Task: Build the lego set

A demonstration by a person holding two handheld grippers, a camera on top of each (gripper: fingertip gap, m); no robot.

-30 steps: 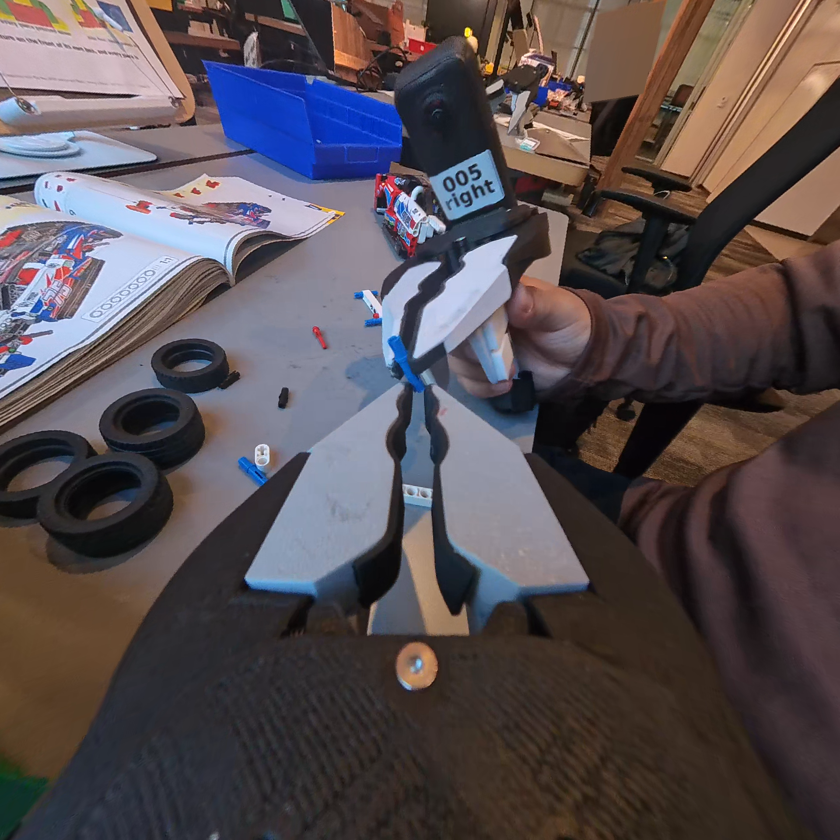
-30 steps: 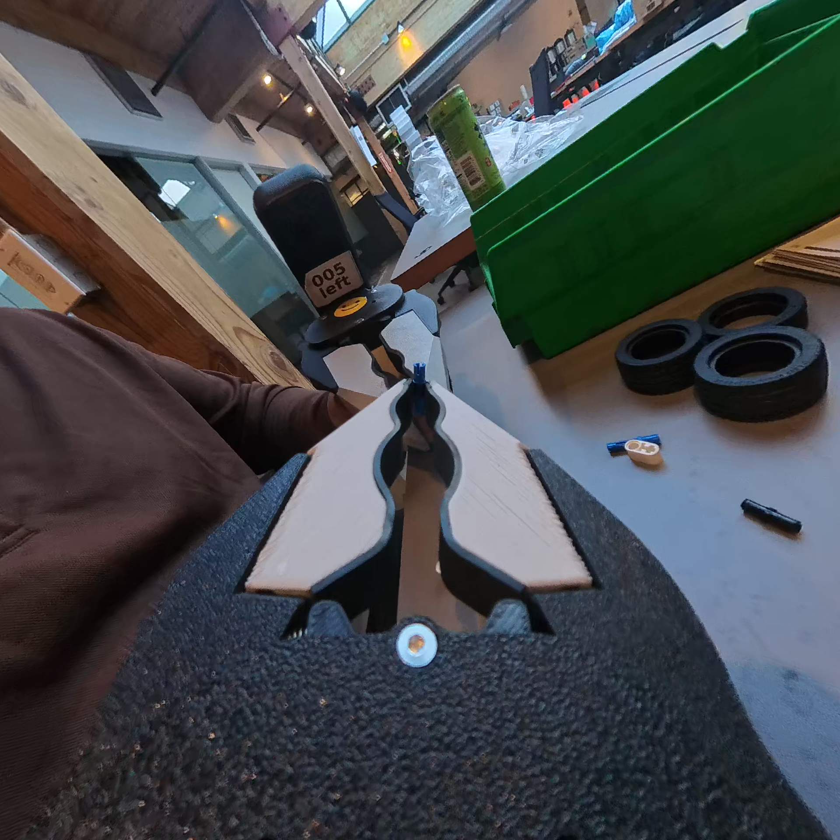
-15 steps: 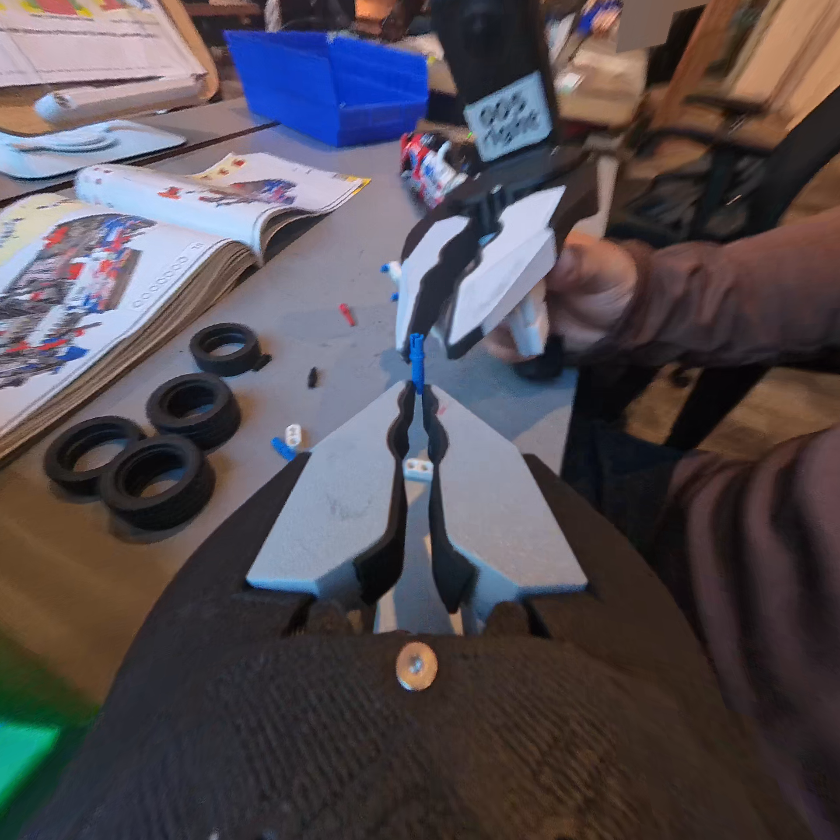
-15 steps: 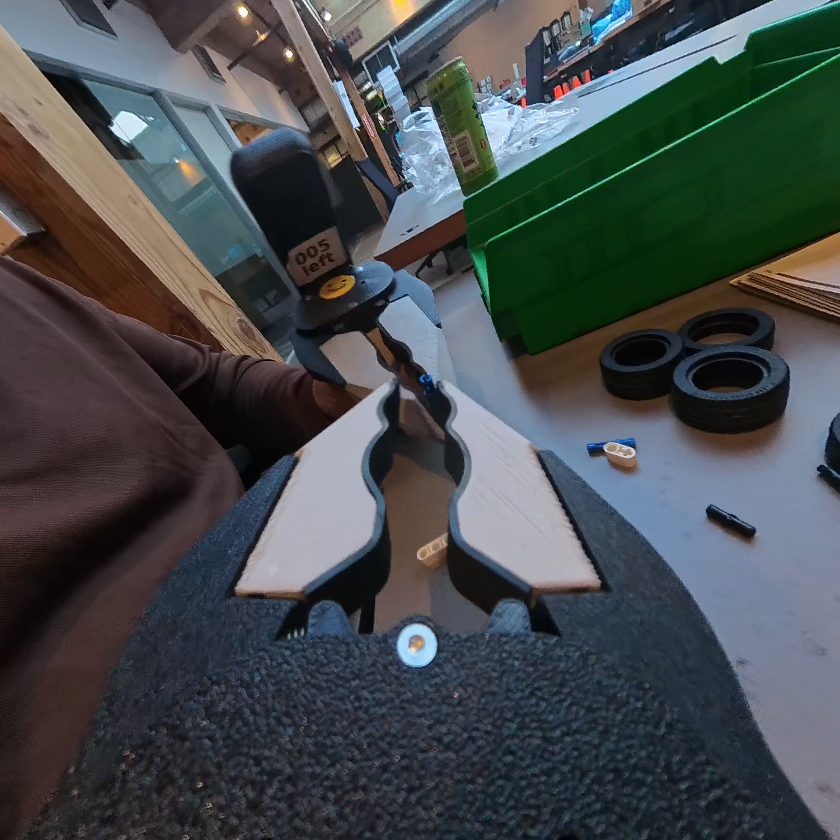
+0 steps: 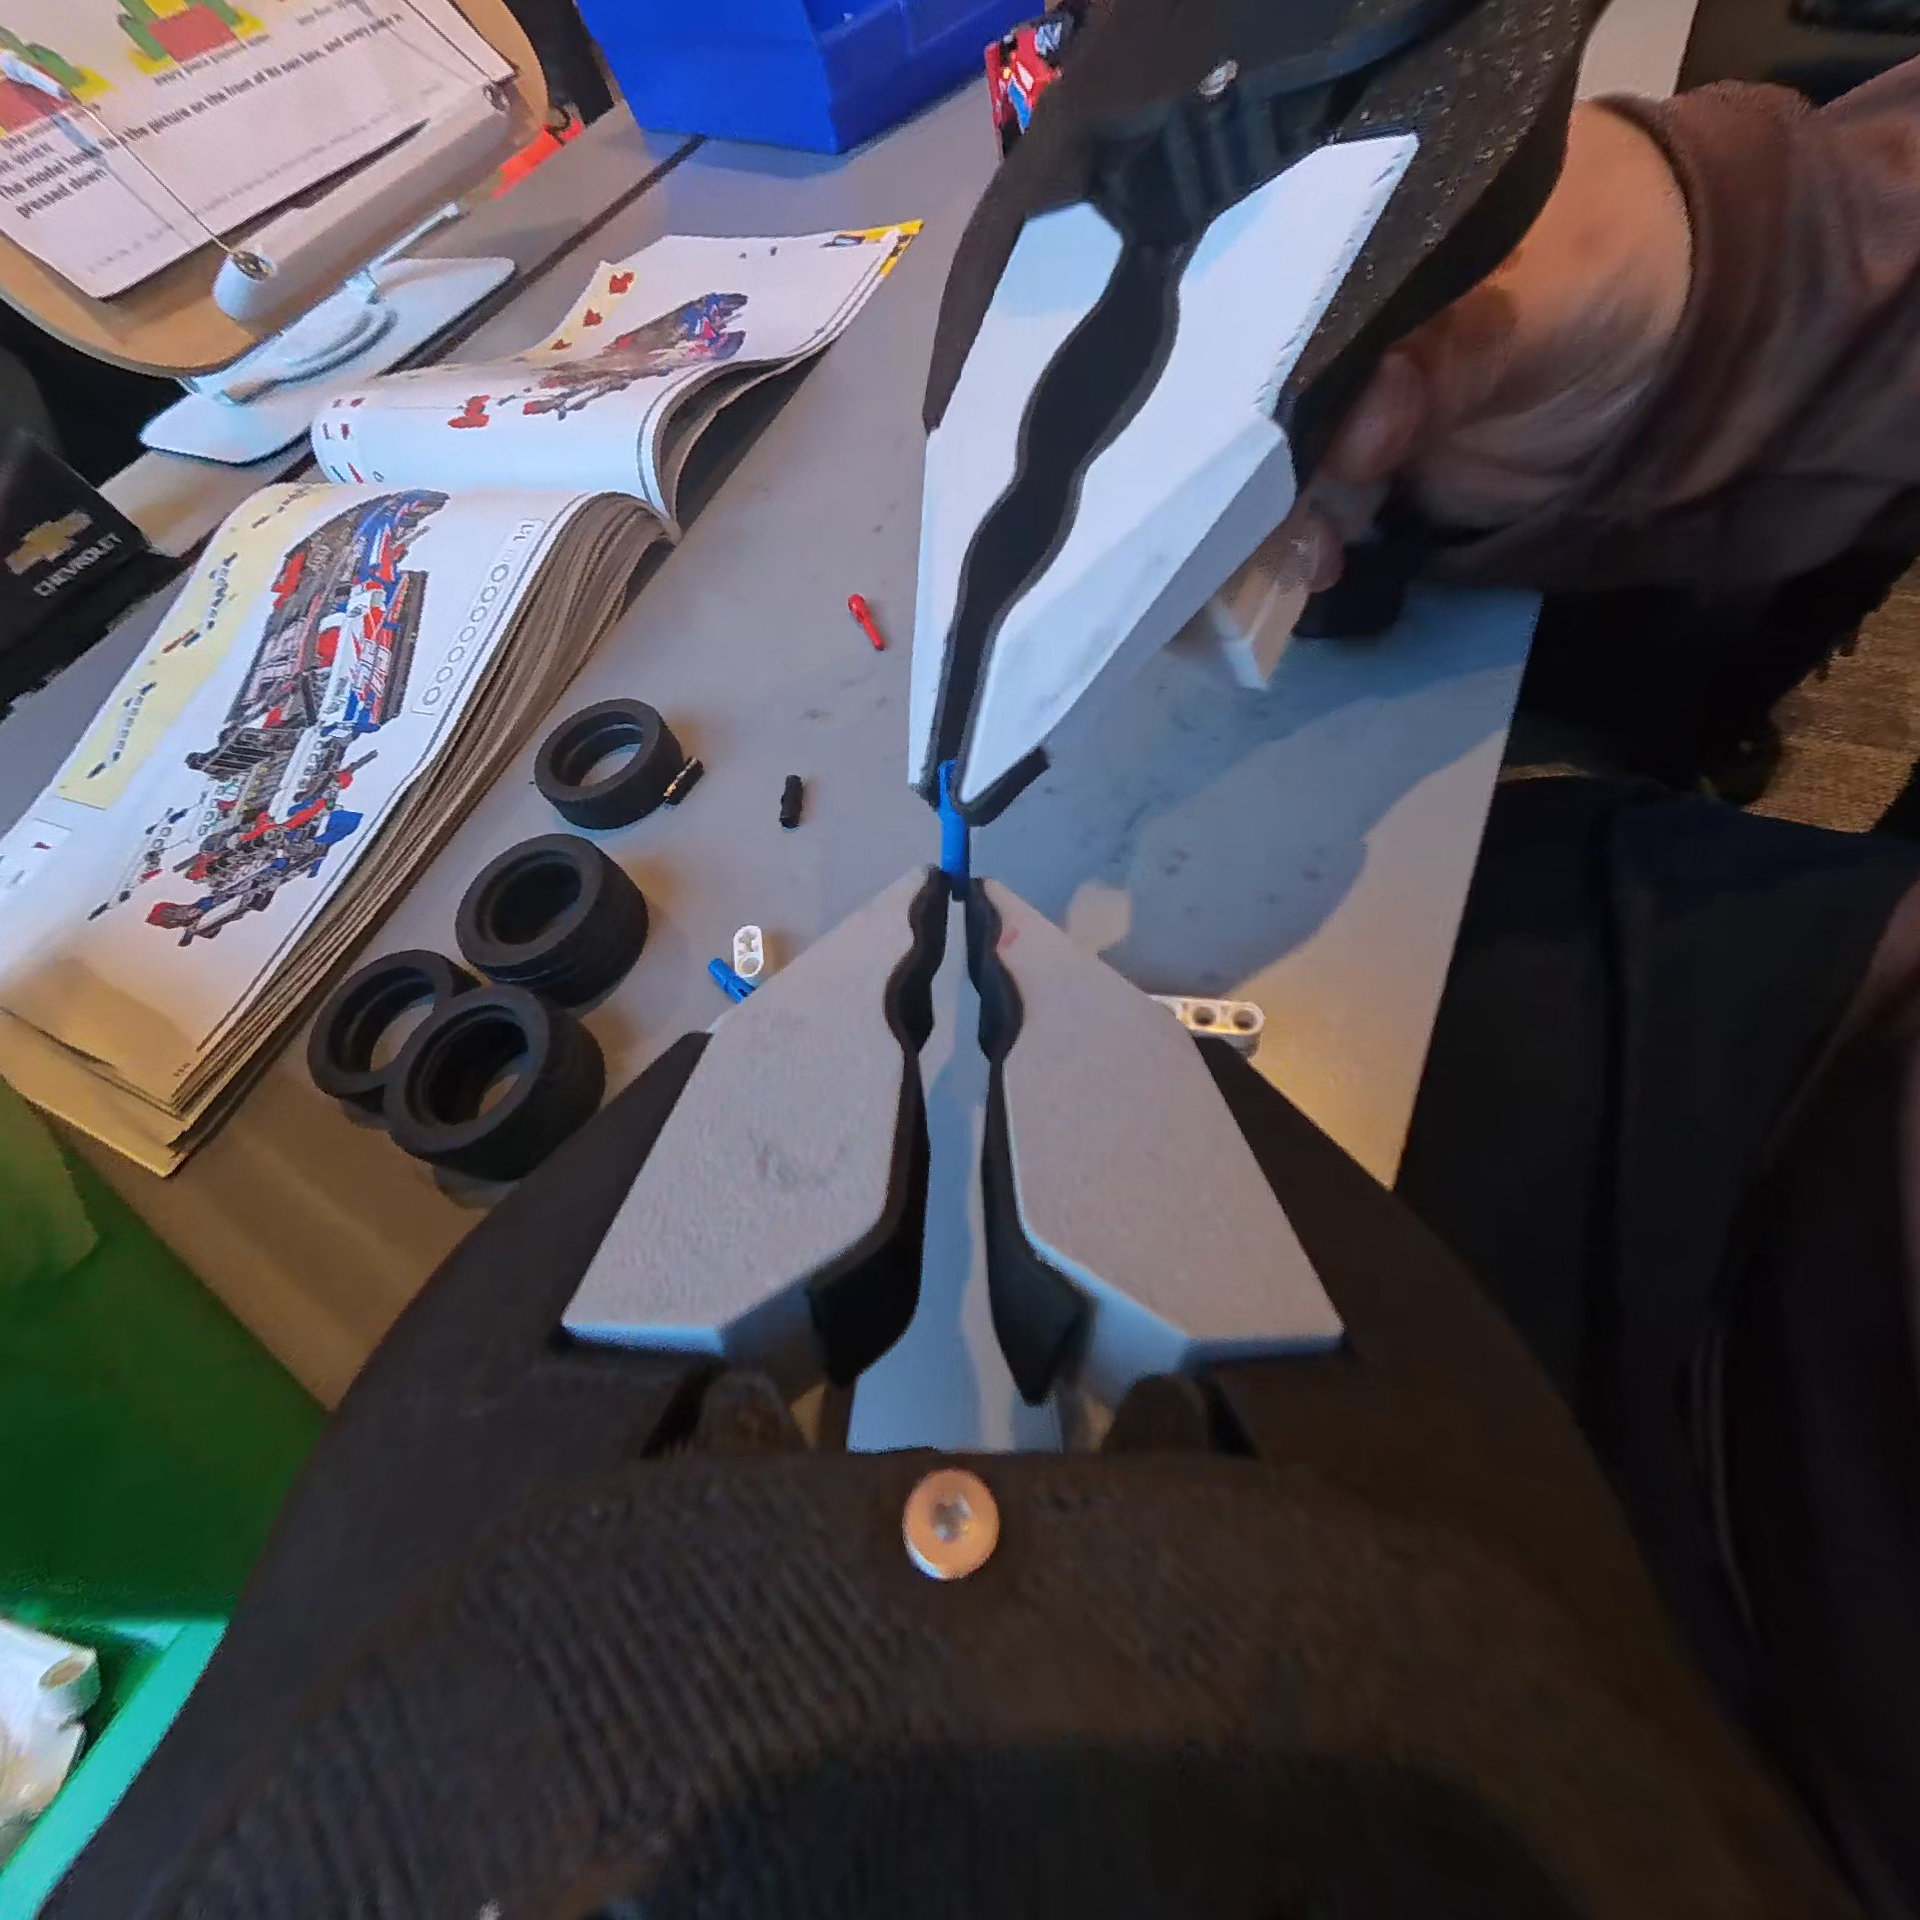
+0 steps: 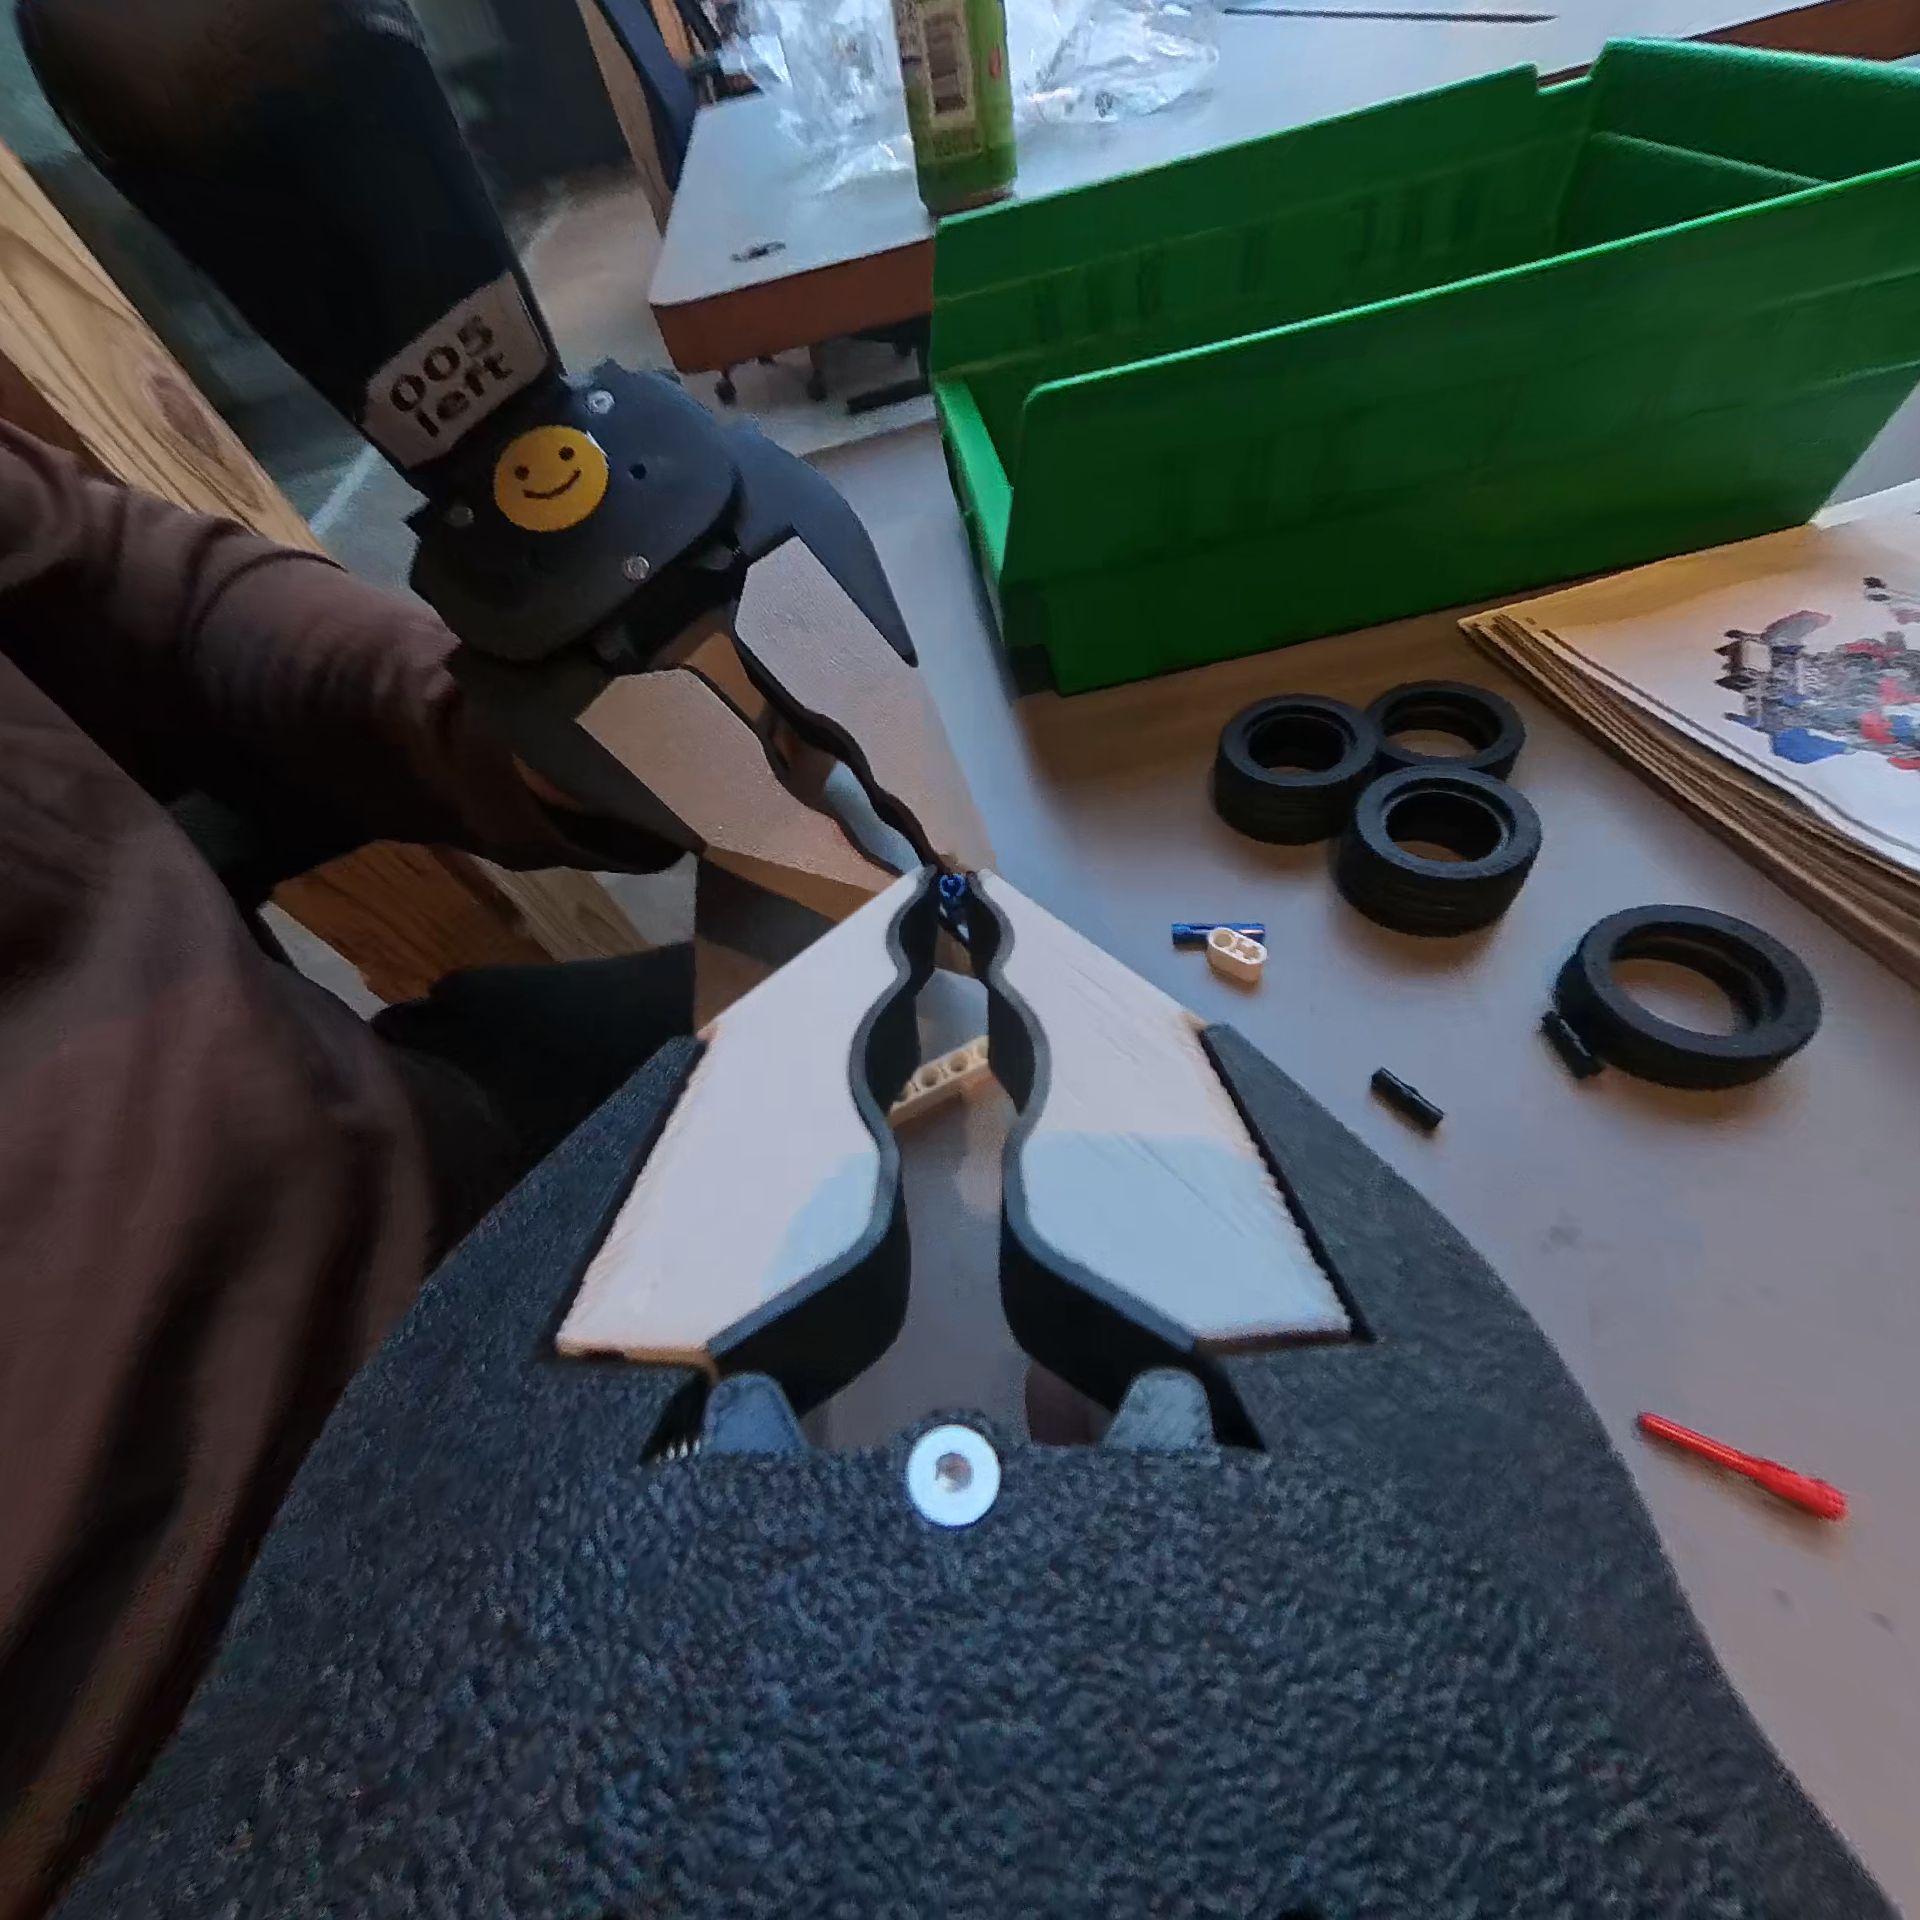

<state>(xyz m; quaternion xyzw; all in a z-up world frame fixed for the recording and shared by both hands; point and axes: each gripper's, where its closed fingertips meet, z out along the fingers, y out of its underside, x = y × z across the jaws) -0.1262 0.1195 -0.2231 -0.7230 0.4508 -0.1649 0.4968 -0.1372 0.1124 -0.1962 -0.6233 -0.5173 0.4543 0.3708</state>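
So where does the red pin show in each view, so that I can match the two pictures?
Left wrist view: red pin on the grey table, upper middle, right of the open instruction book.
Right wrist view: red pin at the lower right, near the frame edge.
Shared landmark: the lone black tyre.

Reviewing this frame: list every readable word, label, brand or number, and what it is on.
I do not quote writing; these things carry it:
White label on the left gripper: legible.
Black cloth item: brand mark, legible.
Open instruction booklet: page markings, small.
Propped sheet: printed lines, partly legible.
Green can: label blurred.
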